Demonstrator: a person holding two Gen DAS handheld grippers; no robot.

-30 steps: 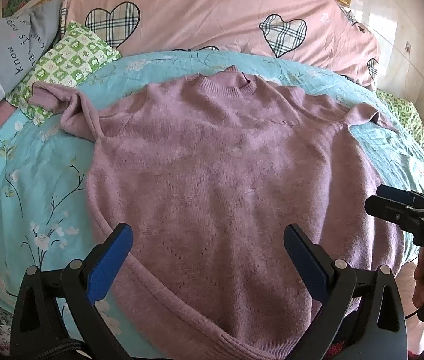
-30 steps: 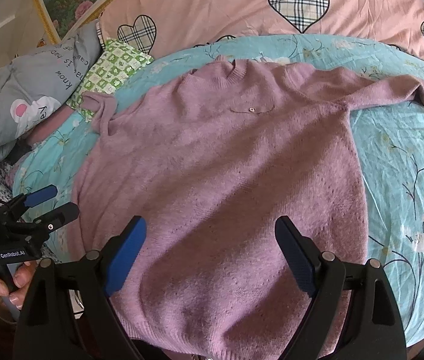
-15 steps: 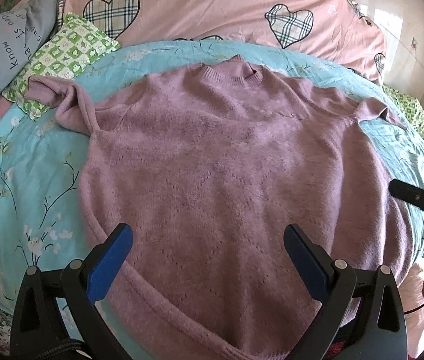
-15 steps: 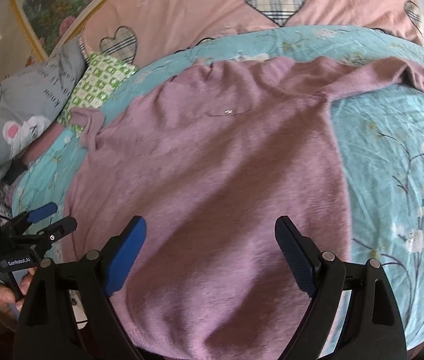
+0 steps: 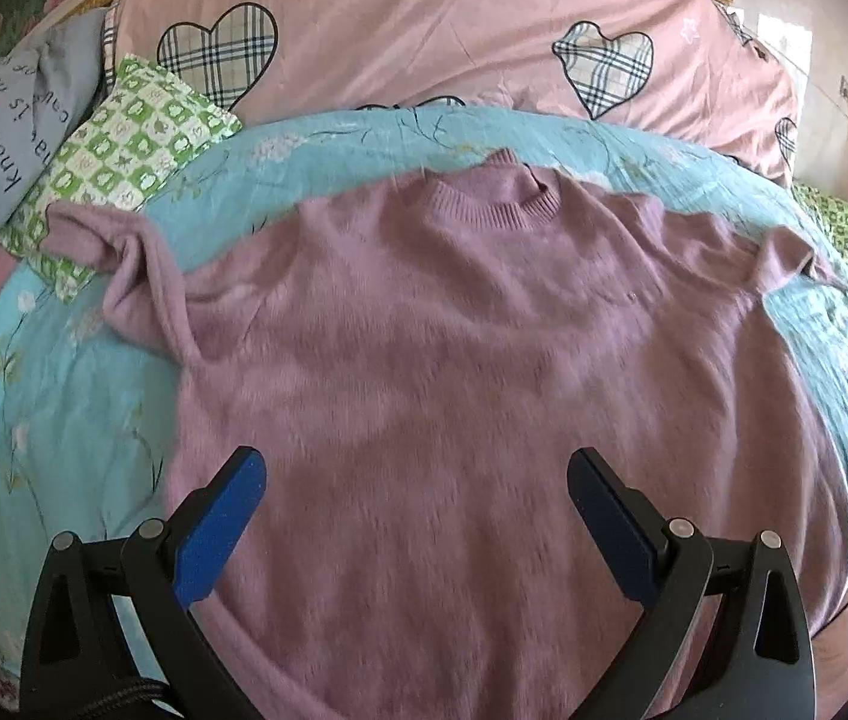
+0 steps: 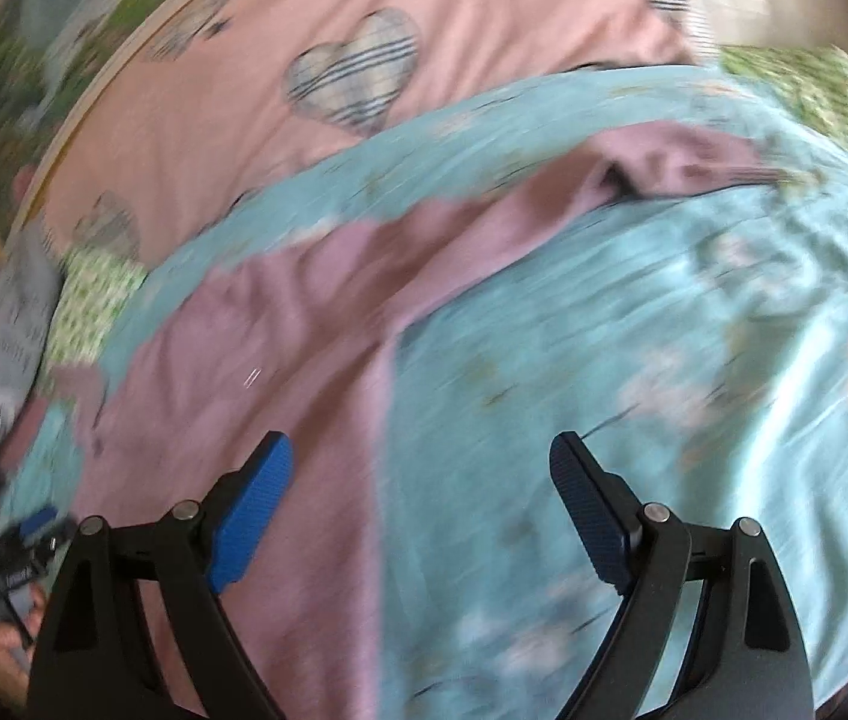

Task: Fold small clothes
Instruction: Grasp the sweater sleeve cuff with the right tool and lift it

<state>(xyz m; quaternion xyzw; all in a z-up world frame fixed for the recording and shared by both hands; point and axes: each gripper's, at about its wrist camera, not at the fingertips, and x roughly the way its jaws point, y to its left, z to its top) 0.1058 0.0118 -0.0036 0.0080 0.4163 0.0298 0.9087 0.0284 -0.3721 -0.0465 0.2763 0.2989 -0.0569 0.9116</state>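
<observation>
A turquoise floral bedsheet [image 5: 63,396] carries the mauve knitted sweater [image 5: 484,372], spread flat and front-up with its ribbed collar [image 5: 493,204] toward the pink heart-print quilt [image 5: 424,42] and its 2 sleeves lying out to either side. It looks soft, fuzzy and limp, likely to sag and stretch if lifted by 1 point, so a pinch at a sleeve cuff [image 5: 72,234] or hem corner seems best. The left gripper [image 5: 414,474] hangs spread wide and empty over the lower body; the right gripper [image 6: 420,456], also spread and empty, straddles the sweater's side edge in a motion-blurred view.
</observation>
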